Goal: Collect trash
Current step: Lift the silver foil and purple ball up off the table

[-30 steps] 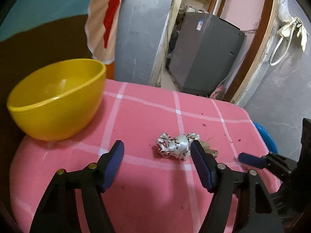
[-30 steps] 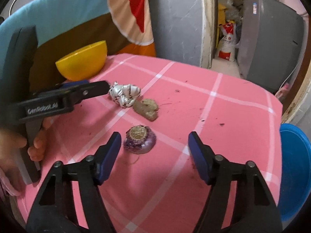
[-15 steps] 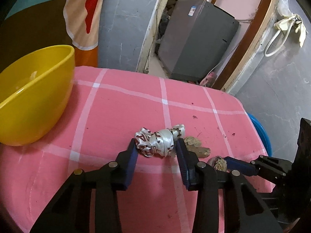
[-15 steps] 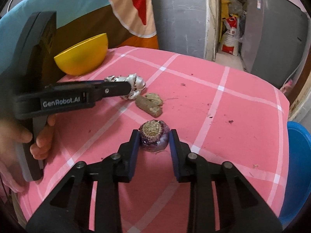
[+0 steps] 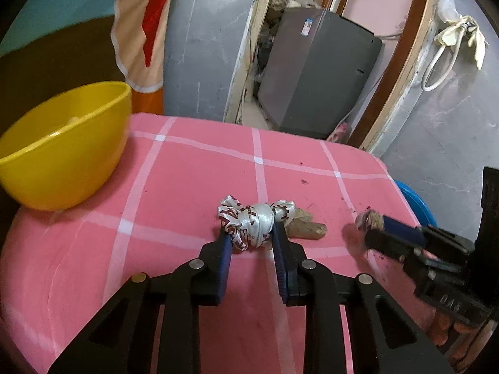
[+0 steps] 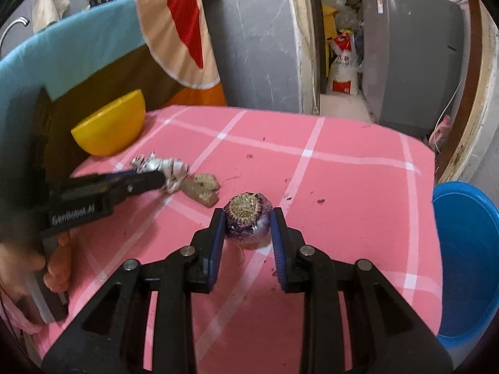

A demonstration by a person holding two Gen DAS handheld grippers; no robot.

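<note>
- The knotted silver wrapper [image 5: 254,222], lying mid-frame on the pink worktop [image 5: 187,180], is being pinched by the left tool [image 5: 252,243], whose jaws are closing; the shallow tip grip is risking a slip.
- The onion scrap [image 6: 247,218], at centre frame, is sitting clamped in the right tool [image 6: 248,237]; being rounded, it may be squeezing out.

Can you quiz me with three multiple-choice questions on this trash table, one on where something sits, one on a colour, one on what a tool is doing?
1. Where is the yellow bowl?
A. at the table's far left edge
B. on the floor
C. inside the blue tub

2. What colour is the tablecloth?
A. green
B. pink with white lines
C. plain white

3. What sits between the right tool's fingers?
A. the crumpled silver wrapper
B. nothing
C. the purple onion end

Answers: 1 A, the bowl stands on the cloth near the left edge. 2 B, pink checks show everywhere. 3 C, the pads flank the onion end; the wrapper is in the left tool, whose jaws are closing.
</note>
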